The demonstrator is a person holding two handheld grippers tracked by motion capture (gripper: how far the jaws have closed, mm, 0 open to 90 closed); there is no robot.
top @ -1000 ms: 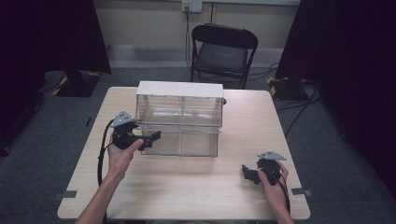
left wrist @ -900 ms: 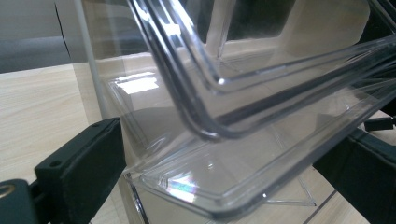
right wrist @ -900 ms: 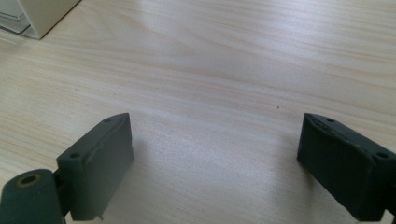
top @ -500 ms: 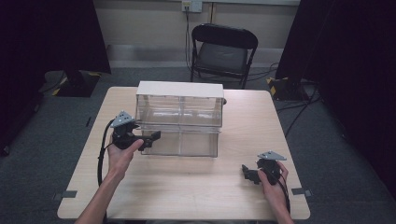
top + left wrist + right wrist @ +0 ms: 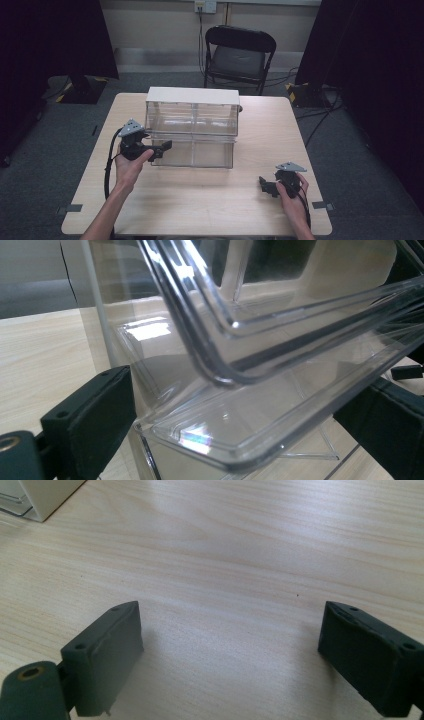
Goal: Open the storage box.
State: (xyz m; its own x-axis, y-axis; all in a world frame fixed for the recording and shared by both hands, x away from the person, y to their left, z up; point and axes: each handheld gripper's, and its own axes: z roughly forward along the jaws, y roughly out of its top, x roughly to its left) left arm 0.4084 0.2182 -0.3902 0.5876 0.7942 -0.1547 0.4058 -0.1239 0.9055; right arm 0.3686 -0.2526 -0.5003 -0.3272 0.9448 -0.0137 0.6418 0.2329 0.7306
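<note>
Nothing has shifted over the last second: both hands sit where they were, and the clear drawer unit [image 5: 192,127] stands in the same place on the desk [image 5: 200,200]. One drawer unit, two grippers, one chair. The unit is a see-through plastic box with a white top, set toward the far edge of the desk and slightly left of centre, with its lower drawer [image 5: 250,405] pulled a little way out toward the person. At the unit's front left corner, the left gripper [image 5: 159,150] has its jaws spread wide on either side of that drawer's lip, one jaw at each side of the left gripper view, neither clearly pressing on the plastic. Near the desk's near right corner, well apart from the unit, the right gripper [image 5: 267,186] rests low over bare wood with its jaws parted and nothing between them. Pale, wood-grained, the desk carries nothing else. Beyond its far edge stands a single black folding chair [image 5: 239,55] on grey carpet, against a light wall with dark curtains at both sides.
</note>
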